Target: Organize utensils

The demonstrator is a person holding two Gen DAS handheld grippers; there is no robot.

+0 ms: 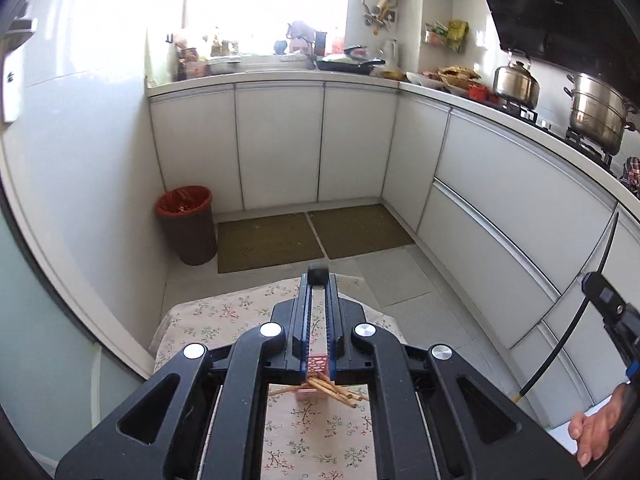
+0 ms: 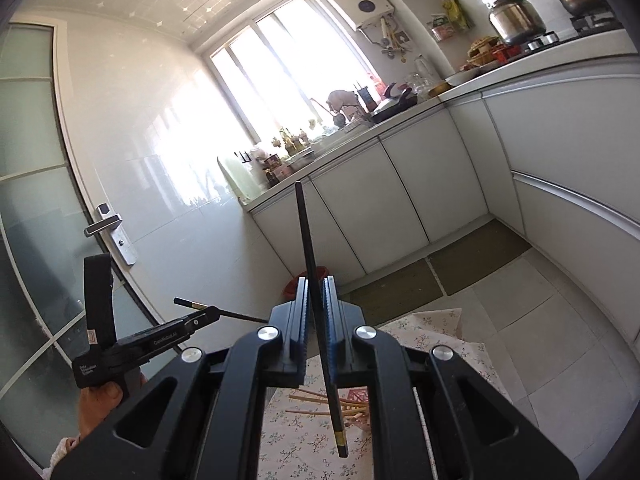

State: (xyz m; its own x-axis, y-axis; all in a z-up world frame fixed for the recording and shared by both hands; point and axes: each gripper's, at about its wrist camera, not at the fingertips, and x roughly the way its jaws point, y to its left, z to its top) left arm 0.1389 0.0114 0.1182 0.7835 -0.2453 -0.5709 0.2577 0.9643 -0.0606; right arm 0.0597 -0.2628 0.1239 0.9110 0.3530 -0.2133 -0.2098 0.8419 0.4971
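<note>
Black chopstick, right tongs: the right tongs (image 2: 316, 280) are clamped on a long, thin black chopstick with a gold band near its lower end (image 2: 320, 320); it runs steeply through the jaws, upper tip toward the window, banded end hanging above the cloth.
Left tongs: in the right wrist view the left tongs (image 2: 212, 312) pinch a second thin black stick with a gold-banded tip (image 2: 192, 304); in their own view the jaws stand nearly together, and that stick is not visible between them.
Landmark: a small pink patterned holder box (image 1: 318, 364) sits on the cloth-covered surface, directly below the left tongs.
Wooden chopsticks: a loose fan of plain light-wood chopsticks (image 1: 332, 390) lies crossed at the foot of the pink box, touching it.
Progress: likely early to midway; two black sticks are lifted, none is visibly sorted, and the wooden ones lie scattered.
Left to do: probably pair the black sticks, set them down together, then gather the wooden ones by the box.
Surface: a small surface under a cream floral tablecloth (image 1: 224, 316), its far edge just beyond the box.
Room: narrow kitchen; white cabinet doors (image 1: 280, 140) well beyond the box, a brown waste bin with red liner (image 1: 186, 228) far left of it, steel pots (image 1: 596, 112) on the stove far right.
</note>
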